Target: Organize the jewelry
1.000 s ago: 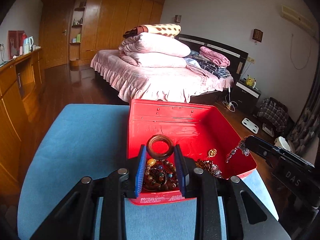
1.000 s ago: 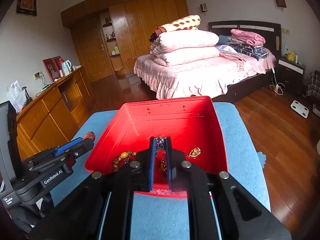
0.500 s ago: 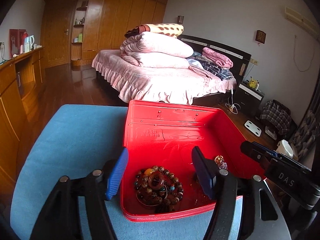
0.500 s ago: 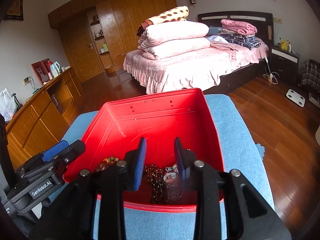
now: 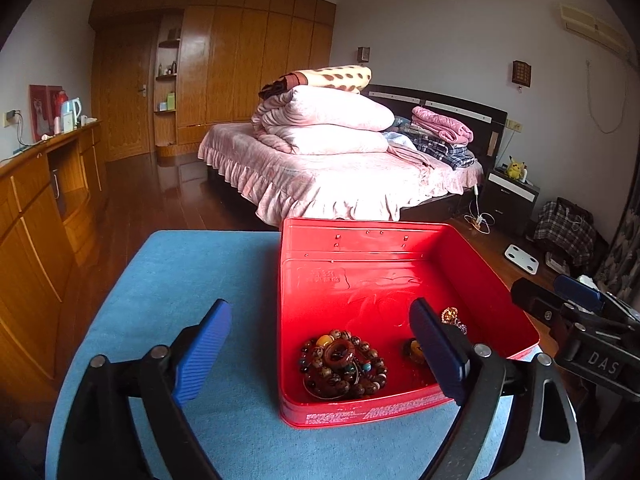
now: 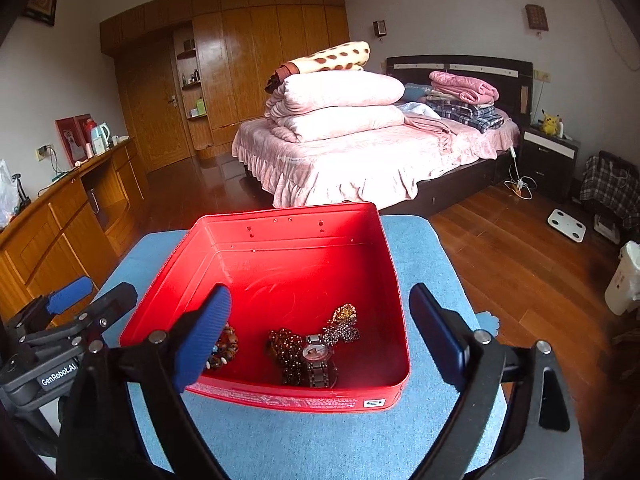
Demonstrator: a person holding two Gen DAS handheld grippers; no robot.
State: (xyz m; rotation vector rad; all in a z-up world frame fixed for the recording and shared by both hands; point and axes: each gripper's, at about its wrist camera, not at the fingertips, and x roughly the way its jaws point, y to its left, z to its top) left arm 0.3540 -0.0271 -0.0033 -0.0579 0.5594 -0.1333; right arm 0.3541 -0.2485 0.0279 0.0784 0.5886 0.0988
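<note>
An open red tin (image 5: 360, 226) stands on a blue cloth. In the left wrist view a pile of bead bracelets (image 5: 356, 376) lies in its near corner with a brown ring (image 5: 340, 354) on top, and a gold charm (image 5: 450, 314) lies further right. My left gripper (image 5: 320, 320) hovers over that corner, its jaws opening wide and holding nothing. In the right wrist view the tin (image 6: 288, 216) holds a watch (image 6: 318, 354), a dark bead strand (image 6: 286, 344) and a sparkly brooch (image 6: 342, 322). Above them my right gripper (image 6: 320, 304) is opening too, with nothing gripped.
The blue cloth (image 5: 180, 280) covers a small table whose edges drop to a wooden floor. Wooden cabinets (image 5: 40, 208) run along the left, and a bed (image 5: 340, 176) stands behind. A white bin (image 6: 624, 276) sits at the right. The other gripper (image 5: 560, 308) shows beside the tin.
The left gripper let go of the brown ring, which now lies on the bead pile. The right gripper released its sparkly piece into the tin. Both jaws spread wide.
</note>
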